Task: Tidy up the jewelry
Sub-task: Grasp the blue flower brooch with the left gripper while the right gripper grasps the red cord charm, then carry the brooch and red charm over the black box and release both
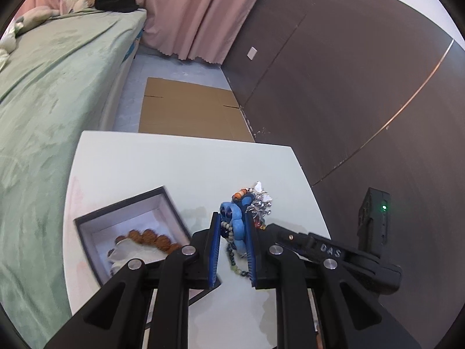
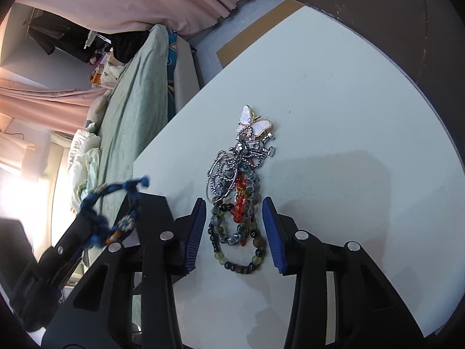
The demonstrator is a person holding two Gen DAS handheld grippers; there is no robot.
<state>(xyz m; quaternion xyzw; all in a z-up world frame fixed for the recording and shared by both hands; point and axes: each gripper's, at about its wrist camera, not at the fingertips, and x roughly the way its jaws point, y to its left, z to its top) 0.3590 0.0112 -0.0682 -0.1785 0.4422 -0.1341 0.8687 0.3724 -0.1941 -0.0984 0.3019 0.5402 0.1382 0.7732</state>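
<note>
My left gripper [image 1: 232, 218] is shut on a blue braided cord bracelet [image 1: 237, 226] with orange and white beads, held above the white table [image 1: 174, 168]. The same bracelet [image 2: 116, 203] hangs from the left gripper at the left of the right wrist view. A dark-rimmed box [image 1: 128, 226] with a brown bead bracelet [image 1: 151, 238] inside sits left of the left gripper. My right gripper [image 2: 234, 212] is open, its jaws on either side of a jewelry pile [image 2: 238, 186] of silver chains, red and green beads. A pearly butterfly pendant [image 2: 255, 122] lies at the pile's far end.
A green-covered bed [image 1: 43, 101] runs along the left of the table. Flat cardboard [image 1: 186, 110] lies on the floor beyond the table. A dark wall [image 1: 348, 87] stands on the right, pink curtains [image 1: 197, 8] behind.
</note>
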